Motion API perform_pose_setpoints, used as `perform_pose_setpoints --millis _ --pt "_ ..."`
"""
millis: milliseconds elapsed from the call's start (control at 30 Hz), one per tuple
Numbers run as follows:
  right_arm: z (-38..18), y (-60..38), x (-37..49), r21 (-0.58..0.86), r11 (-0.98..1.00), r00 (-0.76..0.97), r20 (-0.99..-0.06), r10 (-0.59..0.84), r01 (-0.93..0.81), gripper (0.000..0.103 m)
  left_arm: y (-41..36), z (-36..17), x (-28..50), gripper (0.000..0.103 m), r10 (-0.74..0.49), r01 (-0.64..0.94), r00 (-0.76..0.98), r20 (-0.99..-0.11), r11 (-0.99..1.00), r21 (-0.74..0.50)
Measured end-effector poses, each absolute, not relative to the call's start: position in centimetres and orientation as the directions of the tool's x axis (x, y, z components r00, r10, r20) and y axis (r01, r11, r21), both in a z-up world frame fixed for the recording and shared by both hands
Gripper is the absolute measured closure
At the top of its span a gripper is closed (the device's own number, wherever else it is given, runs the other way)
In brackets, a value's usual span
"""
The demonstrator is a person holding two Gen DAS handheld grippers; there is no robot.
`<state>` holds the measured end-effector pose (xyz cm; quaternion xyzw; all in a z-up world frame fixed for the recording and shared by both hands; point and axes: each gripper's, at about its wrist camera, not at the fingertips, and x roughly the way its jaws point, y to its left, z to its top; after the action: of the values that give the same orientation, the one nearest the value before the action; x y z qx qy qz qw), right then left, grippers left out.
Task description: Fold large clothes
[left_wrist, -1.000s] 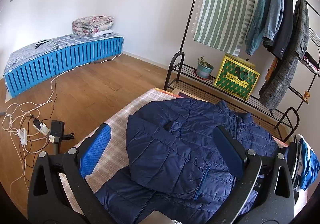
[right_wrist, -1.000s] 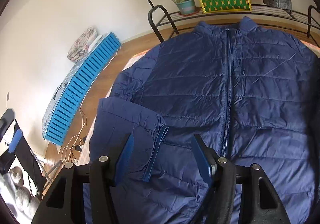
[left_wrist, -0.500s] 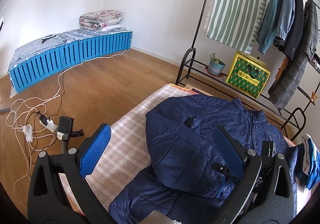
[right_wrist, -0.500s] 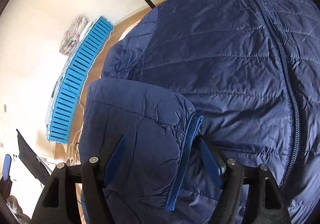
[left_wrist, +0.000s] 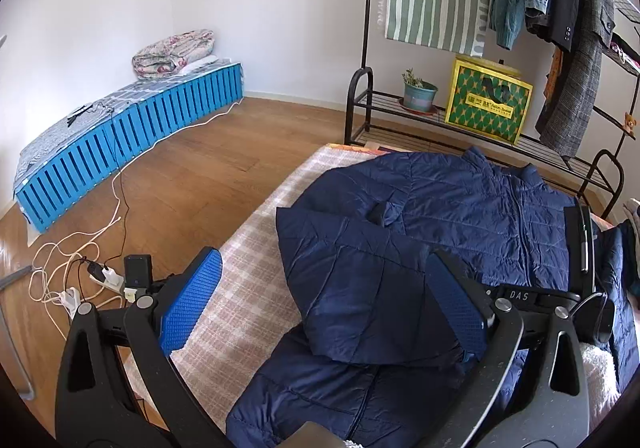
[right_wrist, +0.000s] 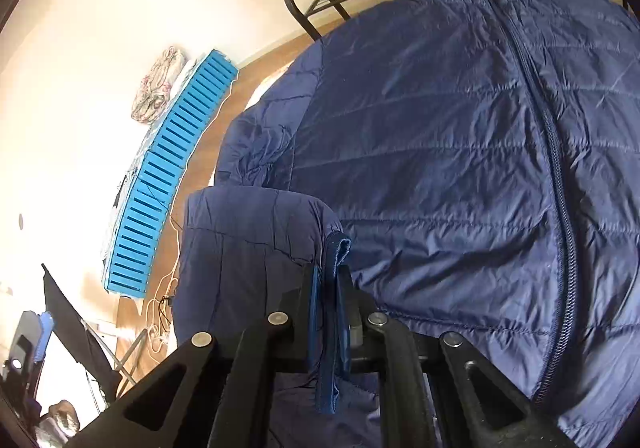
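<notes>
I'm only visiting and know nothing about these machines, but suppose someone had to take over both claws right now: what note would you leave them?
Right claw: shut on the sleeve cuff of the navy puffer jacket.
Left claw: open, holding nothing, poised above the folded-over sleeve.
Jacket: lies front up and zipped on the checked cloth, collar towards the clothes rack.
Done: one sleeve is folded across the chest.
Left: probably settle that sleeve flat, fold in the other side, then fold the body up. The other sleeve is not clearly visible, so check it first.

Navy jacket [left_wrist: 460, 216] on checked cover [left_wrist: 248, 248]
</notes>
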<state>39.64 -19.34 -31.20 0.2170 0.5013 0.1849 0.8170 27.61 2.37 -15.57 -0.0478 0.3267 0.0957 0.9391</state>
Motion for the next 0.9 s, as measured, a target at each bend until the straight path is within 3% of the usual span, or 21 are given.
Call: perform_pose_setpoints --millis 400,533,767,900 --pt "-25.7 -25.7 39.1 0.454 0.886 0.53 -0.73 0.431 -0.097 0.097 3.8 -17.2 29.3 0.0 0.211 -0.181 0.767 -0.606 0.977 0.112" --pt "-26.1 -27.9 39.8 0.432 0.898 0.538 -0.738 0.407 -0.087 0.097 6.6 -17.7 30.2 0.0 0.232 -0.234 0.741 -0.631 0.969 0.081" --pt "-25.9 -32.5 42.1 0.371 0.927 0.592 -0.738 0.325 -0.046 0.097 8.9 -16.8 30.3 0.0 0.311 -0.321 0.748 -0.587 0.943 0.091" --pt "-25.6 -36.4 43.4 0.345 0.938 0.634 -0.731 0.254 0.023 0.098 8.5 -17.4 31.3 0.0 0.28 -0.307 0.733 -0.621 0.95 0.066"
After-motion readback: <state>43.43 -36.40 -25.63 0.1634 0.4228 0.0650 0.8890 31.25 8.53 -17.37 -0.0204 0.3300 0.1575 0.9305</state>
